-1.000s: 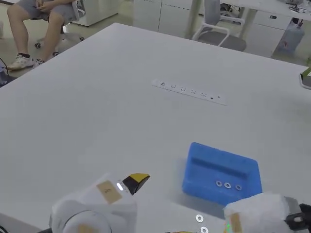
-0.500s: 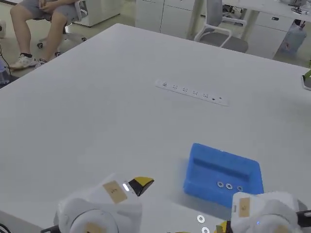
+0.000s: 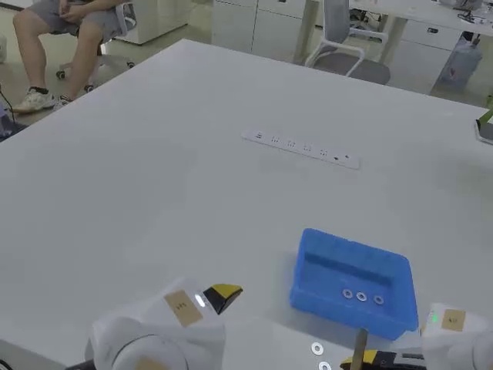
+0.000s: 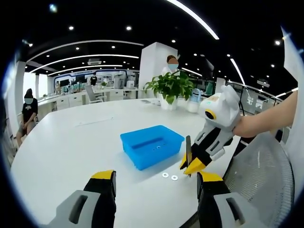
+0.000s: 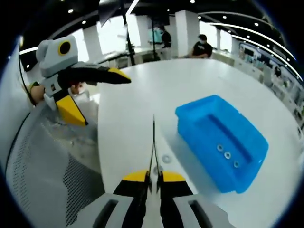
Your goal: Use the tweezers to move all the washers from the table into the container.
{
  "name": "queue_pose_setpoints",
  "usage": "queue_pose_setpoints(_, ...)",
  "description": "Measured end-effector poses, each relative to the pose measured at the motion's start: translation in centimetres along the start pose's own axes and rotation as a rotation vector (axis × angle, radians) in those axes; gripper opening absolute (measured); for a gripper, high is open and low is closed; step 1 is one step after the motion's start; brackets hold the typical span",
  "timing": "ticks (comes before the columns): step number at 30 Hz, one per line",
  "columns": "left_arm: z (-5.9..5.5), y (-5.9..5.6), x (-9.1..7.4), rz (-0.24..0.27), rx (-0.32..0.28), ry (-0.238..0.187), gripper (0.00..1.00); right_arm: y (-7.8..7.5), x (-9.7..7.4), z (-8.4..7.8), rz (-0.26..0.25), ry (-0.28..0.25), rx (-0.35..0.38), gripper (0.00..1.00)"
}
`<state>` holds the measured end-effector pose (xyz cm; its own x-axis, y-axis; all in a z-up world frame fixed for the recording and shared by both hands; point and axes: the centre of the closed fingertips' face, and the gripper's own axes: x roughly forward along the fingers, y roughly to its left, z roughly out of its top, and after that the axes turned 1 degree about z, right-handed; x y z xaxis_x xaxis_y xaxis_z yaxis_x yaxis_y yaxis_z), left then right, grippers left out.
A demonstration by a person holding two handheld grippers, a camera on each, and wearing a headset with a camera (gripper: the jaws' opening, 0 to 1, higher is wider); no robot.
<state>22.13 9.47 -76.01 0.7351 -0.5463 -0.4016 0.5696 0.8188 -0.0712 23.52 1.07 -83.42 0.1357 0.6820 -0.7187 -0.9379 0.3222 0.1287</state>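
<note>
White table, power strip mid-table, grey chair beyond, seated person far left

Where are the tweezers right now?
In the right gripper view, the tweezers stick up from the right tool, pinched between its jaws. They are beside two washers on the table, left of the blue container.

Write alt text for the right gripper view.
The right tool, jaws shut on thin tweezers, points them across a white table, with a loose washer beside them. To the right sits a blue container holding three washers; the left tool, jaws open, is at upper left.
</note>
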Motion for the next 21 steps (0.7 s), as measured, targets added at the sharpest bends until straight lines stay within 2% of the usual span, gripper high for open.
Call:
queue_pose_setpoints(3, -0.1, -0.1, 0.0, -0.002, 0.006, 0.006, 0.69, -0.2, -0.2, 0.8, -0.013, -0.055, 0.035, 0.06)
queue_pose_setpoints(7, -0.1, -0.1, 0.1, -0.001, 0.006, 0.008, 0.69, -0.5, -0.2, 1.4, -0.015, -0.087, 0.041, 0.04)
queue_pose_setpoints(10, -0.1, -0.1, 0.1, -0.003, 0.007, 0.010, 0.69, 0.3, 0.0, 2.1, 0.047, -0.149, 0.144, 0.02)
queue_pose_setpoints(11, -0.2, -0.1, 0.1, -0.002, 0.007, 0.014, 0.69, 0.4, -0.1, 2.8, 0.060, -0.200, 0.179, 0.02)
queue_pose_setpoints(13, -0.2, 0.0, 0.1, 0.001, 0.006, 0.014, 0.69, 0.9, -0.4, 3.8, 0.085, -0.262, 0.185, 0.02)
queue_pose_setpoints(14, -0.1, 0.1, 0.0, 0.000, -0.002, 0.007, 0.68, 1.1, -0.6, 4.1, 0.083, -0.269, 0.165, 0.02)
queue_pose_setpoints(15, 0.4, 0.1, 0.0, -0.008, -0.059, -0.027, 0.68, 1.6, -0.7, 4.5, 0.097, -0.284, 0.113, 0.02)
queue_pose_setpoints(17, 0.6, 0.2, -0.2, -0.022, -0.156, -0.040, 0.67, 2.8, -0.7, 5.1, 0.141, -0.305, 0.079, 0.03)
queue_pose_setpoints(18, 0.8, 0.2, -0.3, -0.049, -0.238, -0.057, 0.65, 2.9, -0.8, 5.3, 0.134, -0.315, 0.065, 0.03)
queue_pose_setpoints(19, 1.1, 0.2, -0.3, -0.067, -0.289, -0.075, 0.64, 3.1, -0.9, 5.7, 0.122, -0.340, 0.028, 0.03)
queue_pose_setpoints(20, 1.3, 0.4, -0.4, -0.084, -0.384, -0.094, 0.62, 3.6, -0.9, 5.8, 0.133, -0.344, 0.032, 0.03)
queue_pose_setpoints(21, 1.3, 0.5, -0.5, -0.087, -0.419, -0.093, 0.59, 4.0, -1.1, 6.3, 0.141, -0.370, 0.022, 0.03)
